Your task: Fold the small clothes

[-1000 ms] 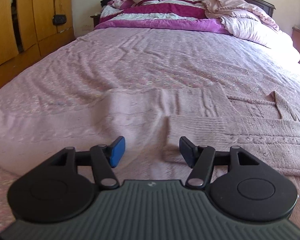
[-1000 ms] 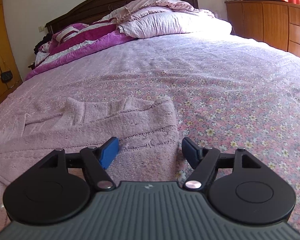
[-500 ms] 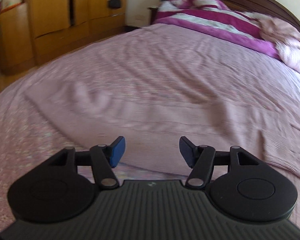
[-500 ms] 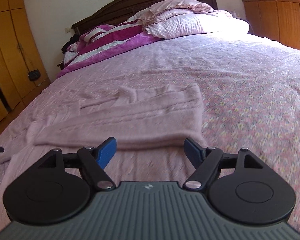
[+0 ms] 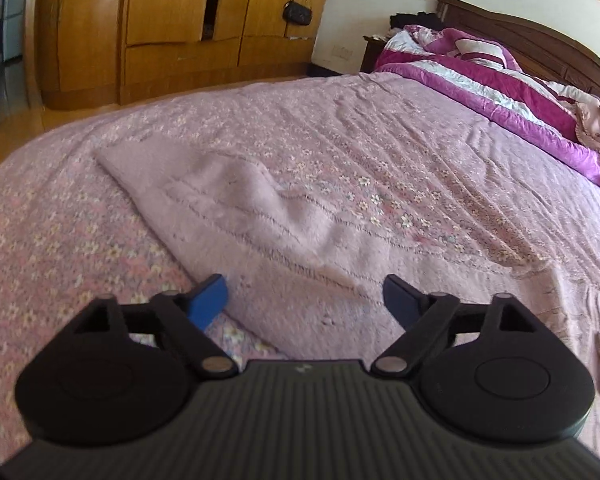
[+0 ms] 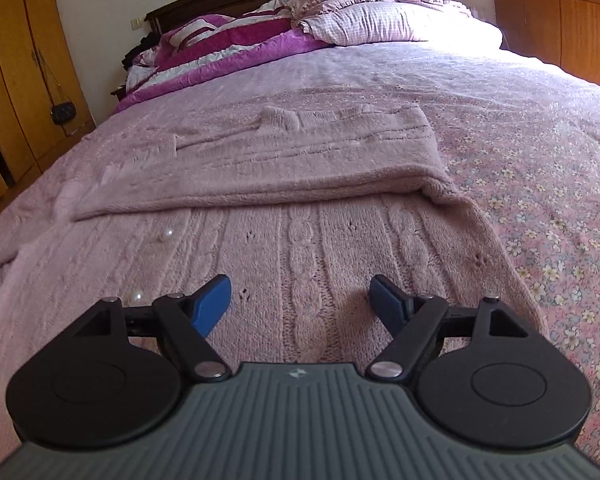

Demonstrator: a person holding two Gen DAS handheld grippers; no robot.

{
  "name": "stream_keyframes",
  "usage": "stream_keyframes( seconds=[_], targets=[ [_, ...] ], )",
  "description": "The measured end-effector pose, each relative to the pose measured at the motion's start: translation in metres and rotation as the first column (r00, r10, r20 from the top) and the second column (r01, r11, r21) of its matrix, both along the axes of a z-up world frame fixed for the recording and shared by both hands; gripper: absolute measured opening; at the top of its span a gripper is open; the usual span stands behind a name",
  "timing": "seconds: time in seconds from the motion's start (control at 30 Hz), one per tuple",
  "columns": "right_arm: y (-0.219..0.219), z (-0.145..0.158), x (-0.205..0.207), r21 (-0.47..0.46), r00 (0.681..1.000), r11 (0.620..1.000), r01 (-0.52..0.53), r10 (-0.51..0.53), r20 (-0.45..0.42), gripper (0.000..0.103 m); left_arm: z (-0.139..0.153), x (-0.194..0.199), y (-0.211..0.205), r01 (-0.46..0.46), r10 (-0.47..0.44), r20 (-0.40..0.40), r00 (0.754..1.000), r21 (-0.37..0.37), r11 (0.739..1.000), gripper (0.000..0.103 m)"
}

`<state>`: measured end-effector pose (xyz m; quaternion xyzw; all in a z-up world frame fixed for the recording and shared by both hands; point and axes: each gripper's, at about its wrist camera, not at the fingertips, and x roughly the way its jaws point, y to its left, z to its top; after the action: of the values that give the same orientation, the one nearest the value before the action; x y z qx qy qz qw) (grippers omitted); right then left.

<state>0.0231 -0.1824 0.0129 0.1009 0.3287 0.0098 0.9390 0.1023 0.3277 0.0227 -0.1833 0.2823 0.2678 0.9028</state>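
A pink cable-knit sweater point(image 6: 300, 240) lies flat on the flowered bedspread point(image 6: 540, 168), with its upper part folded down into a band point(image 6: 280, 160) across it. My right gripper point(image 6: 300, 290) hovers over the sweater's lower body, open, nothing between its blue pads. In the left wrist view one sleeve point(image 5: 240, 208) stretches out up and to the left over the bedspread. My left gripper point(image 5: 304, 290) sits low over the near end of that sleeve, its jaws opening wide; the knit lies below them and the pads do not press on it.
A purple and white quilt point(image 5: 480, 80) and checked pillows point(image 6: 380, 20) are piled at the headboard. A wooden wardrobe point(image 5: 160, 32) with a hanging black bag point(image 5: 298, 14) stands past the bed's left side. A wooden dresser point(image 6: 560, 28) is on the right.
The left gripper swung left from the sweater's body to the spread-out sleeve and its jaws widened. The right gripper shifted left and back, from the sweater's right edge to over its lower body.
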Motion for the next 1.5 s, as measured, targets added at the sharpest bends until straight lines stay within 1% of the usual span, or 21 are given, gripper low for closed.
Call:
stream_keyframes(
  seconds=[0.13,0.33,0.37,0.4,0.47,0.5,0.53,0.57,0.67,0.77,0.83,0.9,0.97,1.17,1.2,1.23,1.27,1.33,1.4,1.47,1.5],
  targets=[
    [0.007,-0.004,0.004,-0.033,1.000,0.999,-0.002,0.002,0.000,0.088,-0.003,0.004,-0.001,0.005,-0.005,0.005,1.000,0.043,0.999,0.090],
    [0.012,-0.007,0.008,-0.063,1.000,0.998,-0.001,0.002,0.012,0.093,-0.005,0.002,0.009,-0.023,0.023,0.065,0.998,-0.010,1.000,0.089],
    [0.013,-0.007,0.007,-0.065,1.000,0.998,-0.001,0.002,0.013,0.093,-0.005,0.004,0.010,-0.022,0.023,0.066,0.998,-0.014,1.000,0.089],
    [0.013,-0.007,0.008,-0.063,1.000,0.998,0.001,0.000,0.013,0.093,-0.004,0.007,0.011,-0.017,0.018,0.064,0.998,-0.018,1.000,0.085],
    [0.012,-0.007,0.008,-0.055,1.000,0.998,0.003,-0.002,0.016,0.093,-0.005,0.012,0.010,-0.019,0.019,0.040,0.999,-0.001,1.000,0.060],
    [0.011,-0.007,0.008,-0.052,1.000,0.999,0.003,-0.002,0.018,0.093,-0.004,0.014,0.008,-0.024,0.023,0.020,1.000,0.025,0.999,0.052],
    [0.011,-0.008,0.007,-0.050,1.000,0.999,0.002,-0.001,0.021,0.093,-0.003,0.015,0.007,-0.020,0.020,0.011,1.000,0.045,0.999,0.030],
    [0.011,-0.008,0.007,-0.049,1.000,0.999,0.001,0.000,0.023,0.093,-0.002,0.015,0.007,-0.006,0.005,0.013,1.000,0.045,0.999,0.017],
    [0.009,-0.008,0.007,-0.040,1.000,0.999,0.000,0.001,0.026,0.093,0.003,0.008,0.009,0.027,-0.028,0.049,0.998,0.012,1.000,0.008],
    [0.006,-0.007,0.006,-0.021,1.000,1.000,0.001,0.000,0.030,0.093,0.014,-0.002,0.007,0.056,-0.054,0.126,0.991,-0.012,0.998,0.001],
    [0.004,-0.006,0.005,-0.012,0.999,1.000,0.002,-0.001,0.032,0.093,0.025,-0.007,0.002,0.090,-0.087,0.176,0.980,-0.009,0.996,0.001],
    [0.003,-0.006,0.005,-0.003,0.999,1.000,0.003,-0.003,0.035,0.093,0.038,-0.008,-0.009,0.111,-0.115,0.198,0.973,0.031,0.993,0.001],
    [0.001,-0.006,0.003,0.009,0.999,1.000,0.006,-0.006,0.037,0.093,0.048,-0.007,-0.015,0.115,-0.120,0.205,0.971,0.039,0.993,0.001],
    [-0.006,-0.005,-0.004,0.040,0.999,0.999,0.008,-0.010,0.041,0.093,0.045,-0.011,-0.008,0.060,-0.046,0.163,0.986,-0.083,0.995,0.006],
    [-0.007,-0.004,-0.005,0.046,0.999,0.999,0.009,-0.010,0.039,0.093,0.042,-0.014,-0.004,0.054,-0.038,0.158,0.987,-0.100,0.994,0.015],
    [-0.008,-0.003,-0.005,0.051,0.999,0.999,0.010,-0.012,0.038,0.093,0.039,-0.017,0.001,0.044,-0.026,0.154,0.988,-0.117,0.992,0.033],
    [-0.008,-0.003,-0.006,0.058,0.999,0.998,0.011,-0.013,0.037,0.093,0.036,-0.021,0.006,0.026,-0.005,0.149,0.989,-0.134,0.991,0.055],
    [-0.009,-0.001,-0.007,0.071,0.999,0.997,0.015,-0.018,0.035,0.093,0.029,-0.029,0.014,-0.009,0.035,0.146,0.989,-0.174,0.985,0.070],
    [-0.009,-0.001,-0.007,0.079,0.999,0.997,0.021,-0.024,0.035,0.093,0.019,-0.032,0.024,-0.013,0.047,0.138,0.989,-0.238,0.971,0.070],
    [-0.008,-0.003,-0.006,0.078,0.999,0.997,0.025,-0.028,0.036,0.093,0.007,-0.033,0.035,-0.019,0.060,0.120,0.991,-0.322,0.947,0.070],
    [-0.007,-0.003,-0.005,0.073,0.999,0.997,0.026,-0.028,0.038,0.093,0.003,-0.033,0.039,-0.022,0.069,0.126,0.990,-0.342,0.939,0.070]
  ],
)
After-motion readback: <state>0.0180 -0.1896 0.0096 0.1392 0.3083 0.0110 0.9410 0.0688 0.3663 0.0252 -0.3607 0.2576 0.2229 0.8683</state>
